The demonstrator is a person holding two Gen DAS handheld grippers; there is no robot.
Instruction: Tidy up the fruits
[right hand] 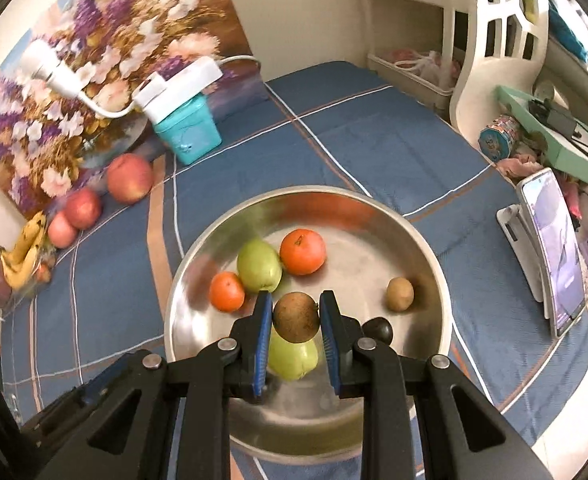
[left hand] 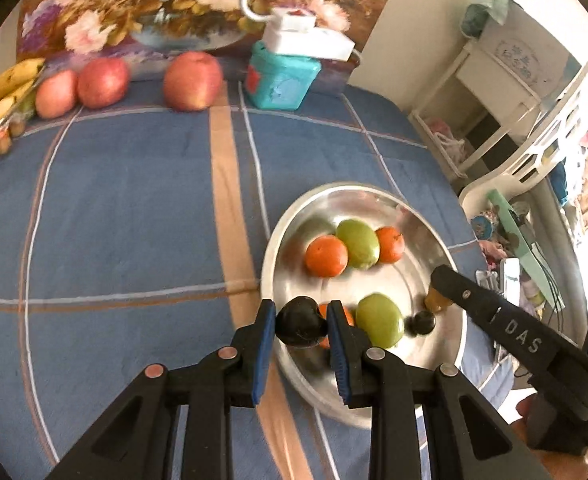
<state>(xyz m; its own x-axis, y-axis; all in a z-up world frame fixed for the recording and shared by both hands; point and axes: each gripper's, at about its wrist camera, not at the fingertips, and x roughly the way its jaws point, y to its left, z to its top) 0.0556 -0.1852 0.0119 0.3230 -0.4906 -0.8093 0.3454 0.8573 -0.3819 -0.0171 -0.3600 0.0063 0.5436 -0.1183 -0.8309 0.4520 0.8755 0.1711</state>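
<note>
A steel bowl (left hand: 278,240) (right hand: 414,232) on the blue checked cloth holds oranges (left hand: 326,255) (right hand: 303,251), green pears (left hand: 358,243) (right hand: 259,265), a kiwi (right hand: 400,294) and a dark plum (right hand: 379,330). My left gripper (left hand: 301,322) is shut on a dark plum (left hand: 300,322) above the bowl's near rim. My right gripper (right hand: 296,317) is shut on a brown kiwi (right hand: 296,317) over the bowl, above a second pear (right hand: 294,356). The right gripper's arm (left hand: 506,320) shows in the left wrist view beside the bowl.
Three red apples (left hand: 192,80) (right hand: 130,178) and bananas (left hand: 2,88) (right hand: 24,246) lie at the far edge by a floral painting (left hand: 166,4). A teal box (left hand: 280,78) (right hand: 188,130) carries a white power strip. A phone on a stand (right hand: 554,248) is right of the bowl.
</note>
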